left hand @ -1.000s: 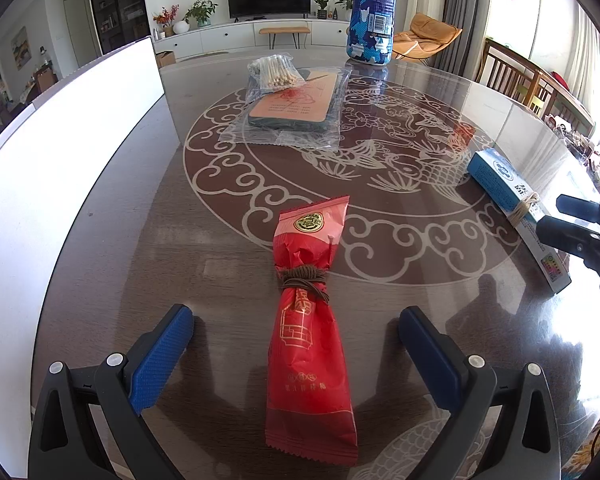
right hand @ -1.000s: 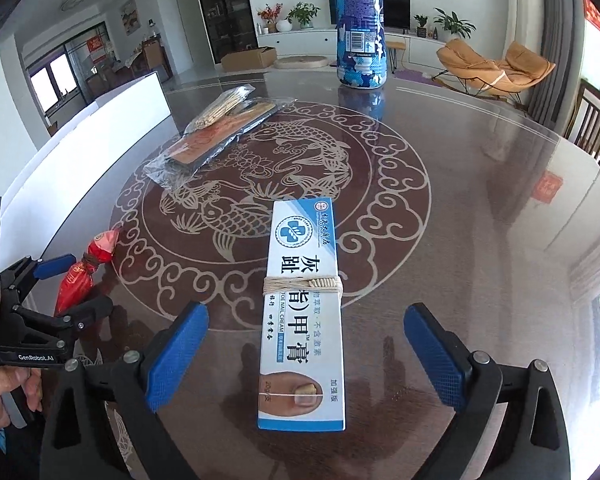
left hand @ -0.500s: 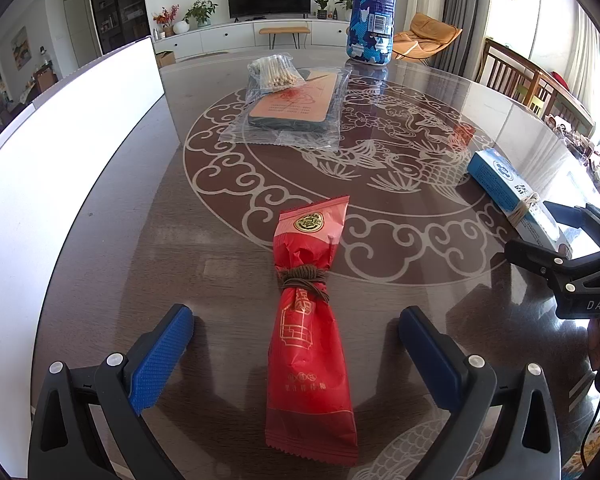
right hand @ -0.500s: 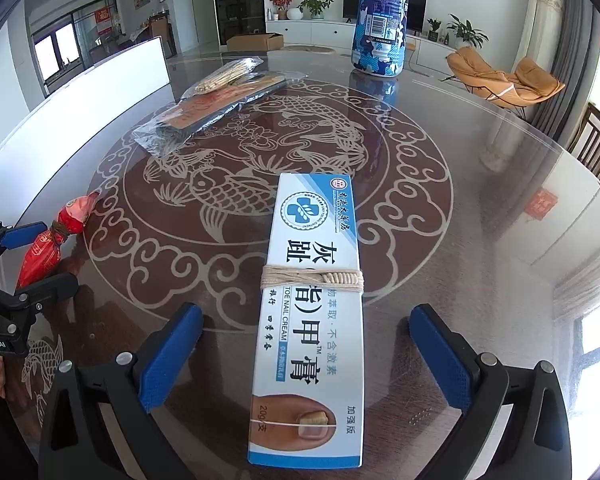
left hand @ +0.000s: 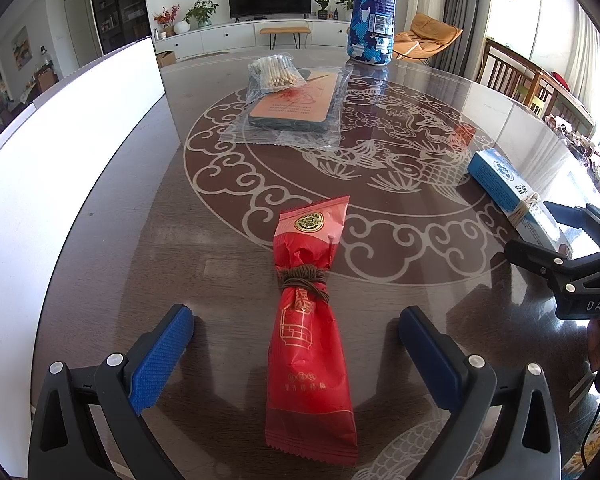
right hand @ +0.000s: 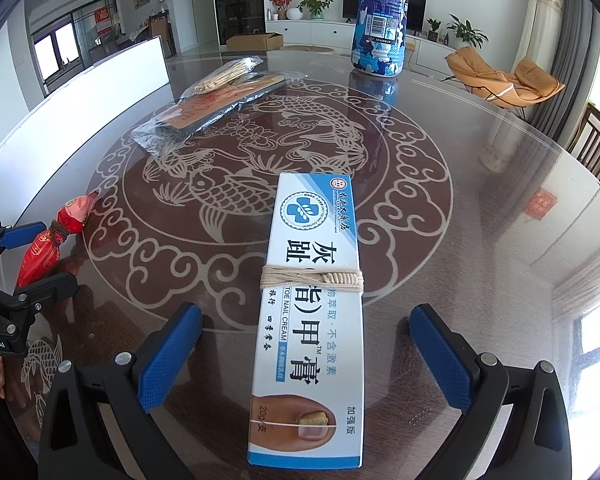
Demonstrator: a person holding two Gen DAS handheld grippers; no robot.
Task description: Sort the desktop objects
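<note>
Our left gripper (left hand: 296, 350) is spread wide, its blue pads either side of the red packet (left hand: 310, 320) lying on the table (left hand: 140, 240), not touching it. Our right gripper (right hand: 306, 346) is spread just as wide around the near end of the white and blue box (right hand: 314, 304). Farther off lie a plastic bag (left hand: 296, 108) and a blue bottle (right hand: 382, 20).

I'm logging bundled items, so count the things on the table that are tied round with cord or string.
2. The red packet, bound with brown cord, lies between the left gripper's open fingers. The blue-and-white cream box, bound with pale string, lies between the right gripper's.
</note>
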